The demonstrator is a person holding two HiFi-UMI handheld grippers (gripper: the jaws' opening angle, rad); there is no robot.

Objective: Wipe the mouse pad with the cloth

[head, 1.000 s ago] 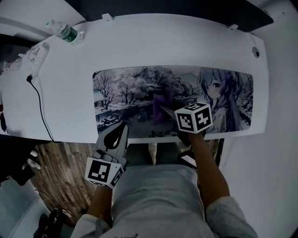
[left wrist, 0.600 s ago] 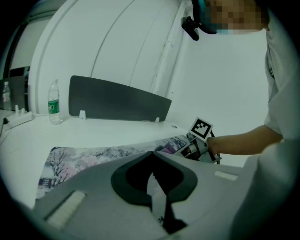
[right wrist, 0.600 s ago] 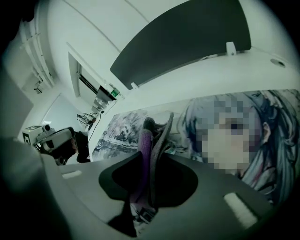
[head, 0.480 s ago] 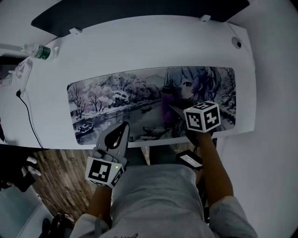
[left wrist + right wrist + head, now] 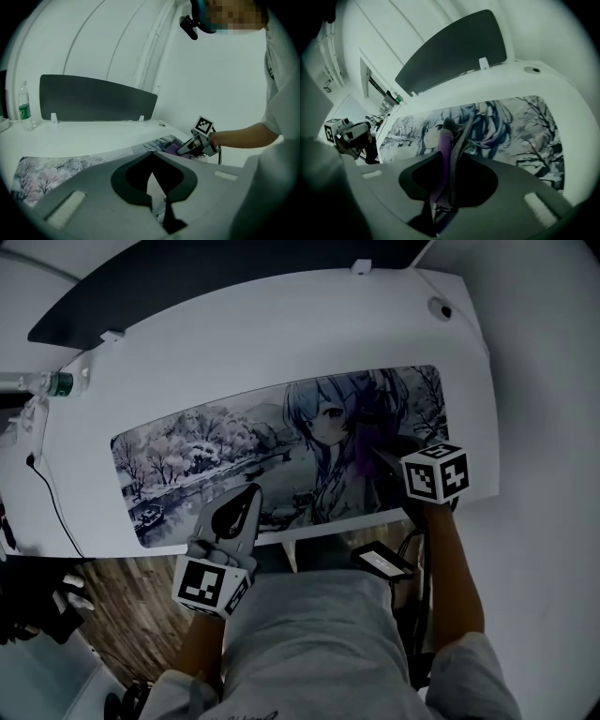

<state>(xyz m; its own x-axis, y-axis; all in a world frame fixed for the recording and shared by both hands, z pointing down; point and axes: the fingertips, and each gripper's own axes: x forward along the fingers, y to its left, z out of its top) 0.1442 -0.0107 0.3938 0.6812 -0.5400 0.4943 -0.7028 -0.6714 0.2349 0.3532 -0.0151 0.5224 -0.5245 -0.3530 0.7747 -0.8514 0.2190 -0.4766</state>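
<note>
A long mouse pad [image 5: 216, 451] printed with a snowy scene and an anime girl lies along the white desk's near edge. My right gripper [image 5: 377, 452] is shut on a purple cloth [image 5: 367, 439], which rests on the pad's right part, beside the girl's hair. In the right gripper view the cloth [image 5: 444, 143] runs up between the jaws, with the pad [image 5: 520, 126] beyond. My left gripper [image 5: 246, 495] hovers at the desk's near edge over the pad's middle, shut and holding nothing. The left gripper view shows its tips [image 5: 151, 154] meeting, with the right gripper [image 5: 199, 144] farther off.
A water bottle [image 5: 42, 383] stands at the desk's far left, with a black cable [image 5: 47, 493] trailing nearby. A dark panel [image 5: 187, 277] runs along the desk's back edge. A round hole [image 5: 436, 307] sits in the back right corner. Wooden floor [image 5: 122, 615] lies below.
My right gripper has dragged the cloth rightward along the pad, from the river scene to the girl's hair. The left gripper has stayed at the near edge.
</note>
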